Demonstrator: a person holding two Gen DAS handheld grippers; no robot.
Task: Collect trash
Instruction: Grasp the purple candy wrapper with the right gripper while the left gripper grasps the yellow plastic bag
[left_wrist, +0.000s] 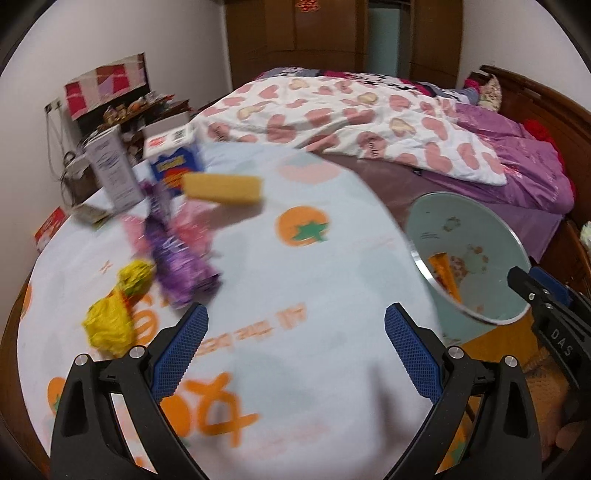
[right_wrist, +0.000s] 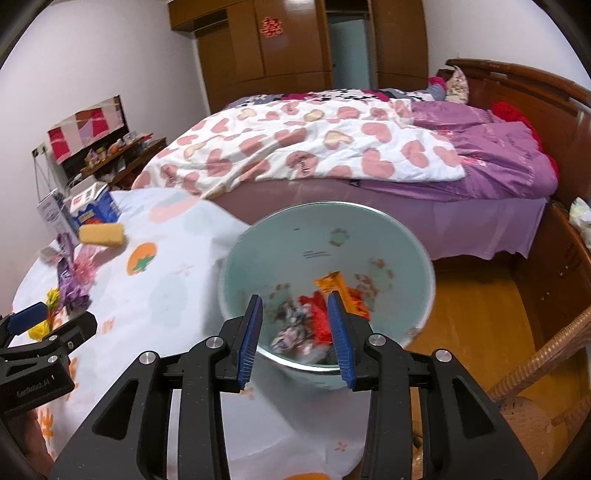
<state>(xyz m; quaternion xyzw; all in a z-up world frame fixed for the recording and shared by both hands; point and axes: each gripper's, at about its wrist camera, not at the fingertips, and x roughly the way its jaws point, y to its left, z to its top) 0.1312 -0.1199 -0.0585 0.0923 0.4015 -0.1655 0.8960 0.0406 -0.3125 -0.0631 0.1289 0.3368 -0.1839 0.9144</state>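
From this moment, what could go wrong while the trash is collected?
1. The bin stands off the table edge, so a piece released early may fall on the floor.
2. The crumpled yellow wrapper and purple wrapper lie close together; the open left gripper might drag both.
3. The upright cartons behind could tip.

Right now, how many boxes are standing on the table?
2, both at the table's far-left edge: a white box and, just right of it, a blue box. Others may be hidden behind them.
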